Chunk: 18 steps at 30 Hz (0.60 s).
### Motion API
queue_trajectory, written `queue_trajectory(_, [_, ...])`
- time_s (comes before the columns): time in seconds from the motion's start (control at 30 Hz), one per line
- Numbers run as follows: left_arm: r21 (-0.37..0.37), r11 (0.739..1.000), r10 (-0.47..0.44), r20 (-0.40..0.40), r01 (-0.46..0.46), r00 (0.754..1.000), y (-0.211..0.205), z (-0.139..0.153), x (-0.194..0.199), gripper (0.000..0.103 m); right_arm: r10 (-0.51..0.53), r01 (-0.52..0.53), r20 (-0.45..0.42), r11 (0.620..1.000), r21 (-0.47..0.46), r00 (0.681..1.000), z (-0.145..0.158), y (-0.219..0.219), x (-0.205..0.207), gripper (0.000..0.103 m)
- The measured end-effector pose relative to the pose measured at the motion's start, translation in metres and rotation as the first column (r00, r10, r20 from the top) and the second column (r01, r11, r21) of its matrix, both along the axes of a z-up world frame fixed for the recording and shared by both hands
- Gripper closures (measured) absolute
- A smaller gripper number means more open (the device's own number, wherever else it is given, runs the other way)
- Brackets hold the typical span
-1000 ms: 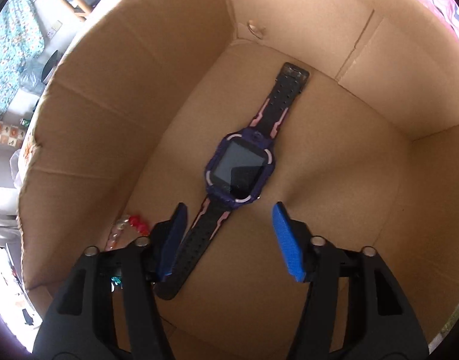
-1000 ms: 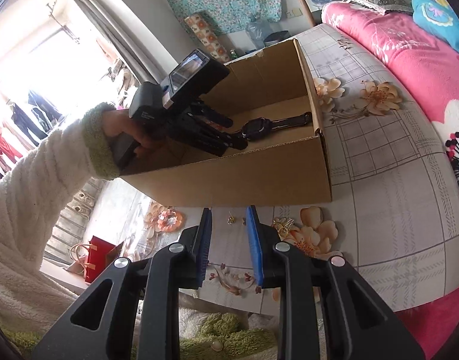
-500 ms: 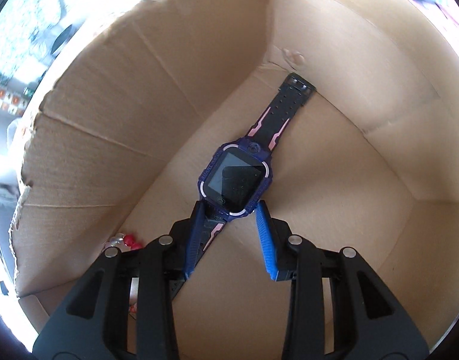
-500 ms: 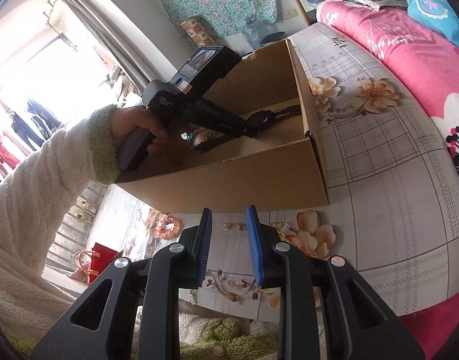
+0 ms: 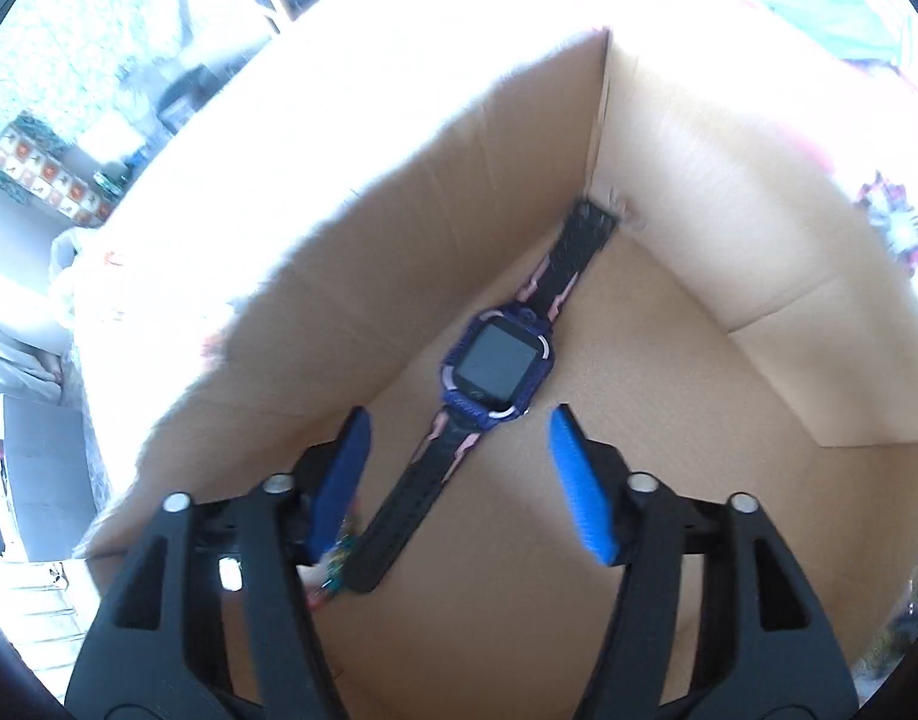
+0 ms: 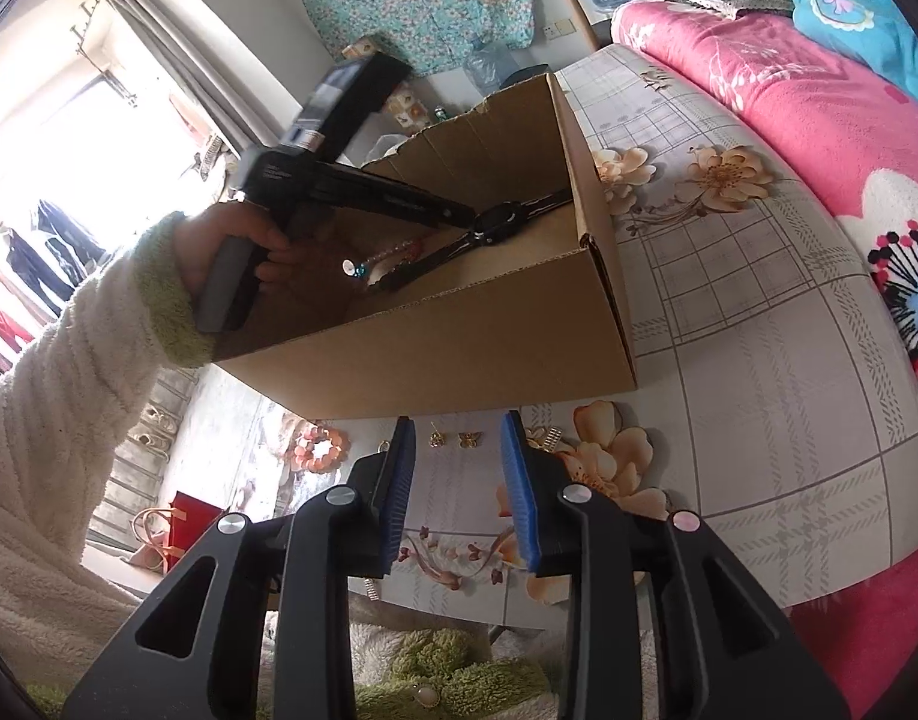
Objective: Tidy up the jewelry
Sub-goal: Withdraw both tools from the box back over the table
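Watch (image 5: pixel 498 369) lies flat in the box (image 5: pixel 729 192); my left gripper (image 5: pixel 459 450) just spread open above it, my right gripper (image 6: pixel 453 456) parted, empty.

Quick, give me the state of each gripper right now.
Left gripper: open, jaws have just been opening, holding nothing; the watch lies in the box below it.
Right gripper: open, jaws have just been opening, empty above the table.
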<state>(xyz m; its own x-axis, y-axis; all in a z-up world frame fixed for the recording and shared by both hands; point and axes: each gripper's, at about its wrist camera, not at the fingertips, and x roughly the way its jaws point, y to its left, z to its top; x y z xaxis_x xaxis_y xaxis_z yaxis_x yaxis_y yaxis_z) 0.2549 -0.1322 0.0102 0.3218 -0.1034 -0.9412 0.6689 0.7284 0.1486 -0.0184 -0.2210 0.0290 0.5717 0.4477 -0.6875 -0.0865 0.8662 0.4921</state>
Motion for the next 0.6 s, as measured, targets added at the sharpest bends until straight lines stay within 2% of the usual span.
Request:
queue_trajectory(0.07, [-0.034, 0.999, 0.019, 0.055, -0.017, 0.998, 0.014, 0.026, -0.012, 0.039, 0.001, -0.001, -0.008, 1.0, -0.015, 1.0, -0.002, 0.003, -0.001, 0.07])
queue_trajectory(0.17, [-0.14, 0.99, 0.05, 0.142, -0.03, 0.989, 0.042, 0.071, -0.042, 0.032, 0.002, -0.003, -0.018, 0.998, -0.056, 1.0, -0.004, 0.009, -0.005, 0.064])
queue_trajectory(0.27, [-0.25, 0.968, 0.091, 0.24, -0.029, 0.966, 0.08, 0.108, -0.083, 0.025, 0.0, -0.002, -0.016, 0.994, -0.105, 1.0, -0.006, 0.015, -0.01, 0.054])
queue_trajectory(0.3, [-0.284, 0.959, 0.103, 0.273, -0.022, 0.956, 0.089, 0.118, -0.104, 0.021, 0.002, -0.004, -0.016, 0.992, -0.123, 1.0, -0.006, 0.018, -0.011, 0.048])
queue_trajectory(0.33, [-0.312, 0.95, 0.114, 0.296, -0.017, 0.948, 0.098, 0.121, -0.108, 0.019, 0.001, -0.004, -0.018, 0.99, -0.143, 1.0, -0.008, 0.02, -0.011, 0.04])
queue_trajectory(0.4, [-0.357, 0.934, 0.149, 0.302, -0.033, 0.942, 0.12, 0.118, -0.139, 0.019, -0.012, 0.007, -0.022, 0.978, -0.207, 1.0, -0.01, 0.027, -0.011, 0.035])
queue_trajectory(0.47, [-0.383, 0.92, 0.188, 0.26, -0.078, 0.947, 0.136, 0.105, -0.162, 0.019, -0.019, 0.011, -0.026, 0.961, -0.275, 0.999, -0.011, 0.033, -0.01, 0.027])
queue_trajectory(0.53, [-0.394, 0.908, 0.239, 0.208, -0.143, 0.949, 0.152, 0.085, -0.185, 0.019, -0.027, 0.014, -0.033, 0.942, -0.334, 0.999, -0.011, 0.038, -0.008, 0.02])
queue_trajectory(0.6, [-0.401, 0.89, 0.295, 0.137, -0.219, 0.946, 0.162, 0.052, -0.201, 0.019, -0.025, 0.011, -0.032, 0.926, -0.378, 0.999, -0.01, 0.042, -0.005, 0.014])
